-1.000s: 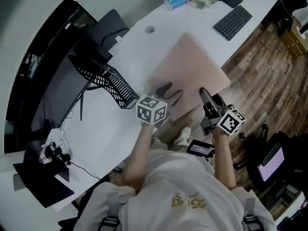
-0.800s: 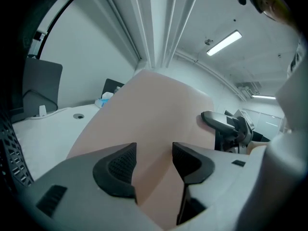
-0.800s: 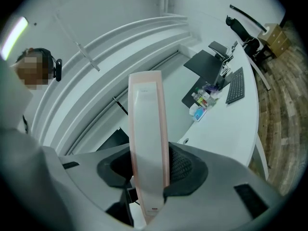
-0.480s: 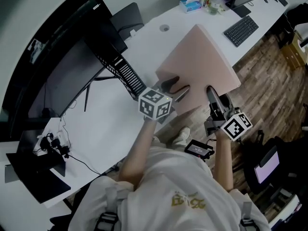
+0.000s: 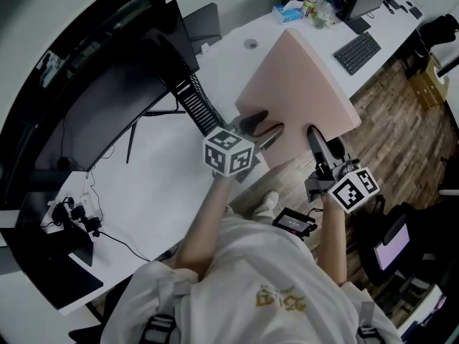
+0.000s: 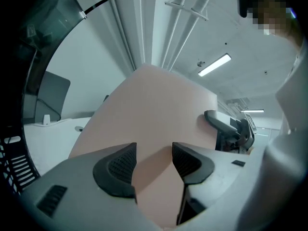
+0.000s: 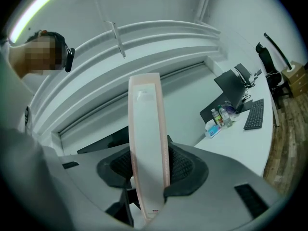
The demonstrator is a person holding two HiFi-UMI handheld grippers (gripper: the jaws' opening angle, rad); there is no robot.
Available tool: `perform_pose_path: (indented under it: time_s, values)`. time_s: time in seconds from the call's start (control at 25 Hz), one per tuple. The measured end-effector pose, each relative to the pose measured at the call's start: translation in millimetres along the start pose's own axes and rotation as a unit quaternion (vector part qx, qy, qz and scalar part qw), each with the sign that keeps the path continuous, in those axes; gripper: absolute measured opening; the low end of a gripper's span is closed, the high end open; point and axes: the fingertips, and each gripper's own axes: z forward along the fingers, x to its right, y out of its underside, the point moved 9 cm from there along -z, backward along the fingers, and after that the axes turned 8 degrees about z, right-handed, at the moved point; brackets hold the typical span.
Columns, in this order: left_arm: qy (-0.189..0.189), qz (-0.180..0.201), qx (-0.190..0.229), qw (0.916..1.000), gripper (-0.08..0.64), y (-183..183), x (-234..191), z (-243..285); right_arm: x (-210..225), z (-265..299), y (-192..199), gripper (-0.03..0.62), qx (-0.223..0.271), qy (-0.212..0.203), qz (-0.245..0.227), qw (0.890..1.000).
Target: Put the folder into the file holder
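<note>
A thick pink folder (image 5: 297,84) is held tilted up over the front edge of the white desk (image 5: 158,185). My left gripper (image 5: 259,129) is shut on its near left corner; in the left gripper view the folder (image 6: 149,109) fills the gap between the pads of that gripper (image 6: 153,160). My right gripper (image 5: 315,138) is shut on the folder's near right edge, and the right gripper view shows the folder's narrow edge (image 7: 147,143) standing upright, pinched between the pads of that gripper (image 7: 149,165). The black mesh file holder (image 5: 190,106) stands on the desk just left of the folder.
A large dark monitor (image 5: 107,84) stands behind the file holder. A keyboard (image 5: 357,52), a tissue box (image 5: 287,13) and bottles (image 5: 312,2) lie at the desk's far end. Cables and a plug (image 5: 72,217) sit at the near left. Wooden floor (image 5: 401,135) lies to the right.
Both grippers have kept hold of the folder and raised it, so it tilts more steeply, and its left edge now sits closer to the file holder.
</note>
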Motion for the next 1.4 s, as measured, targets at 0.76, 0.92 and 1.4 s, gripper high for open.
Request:
perform_pose_path:
  time_s: [0.76,0.92,1.4]
  values:
    - [0.005,-0.028,0.085,0.9960,0.247,-16,-14,-79,-94,32,14,0.184,-0.007,-0.025,-0.092,0.995]
    - [-0.001,-0.036,0.098,0.9946,0.247,-15,-22,-95,-106,43,20,0.186,-0.013,-0.031,-0.097,0.995]
    - [0.001,-0.049,0.114,0.9922,0.245,-14,-34,-127,-137,59,34,0.186,-0.025,-0.038,-0.116,0.992]
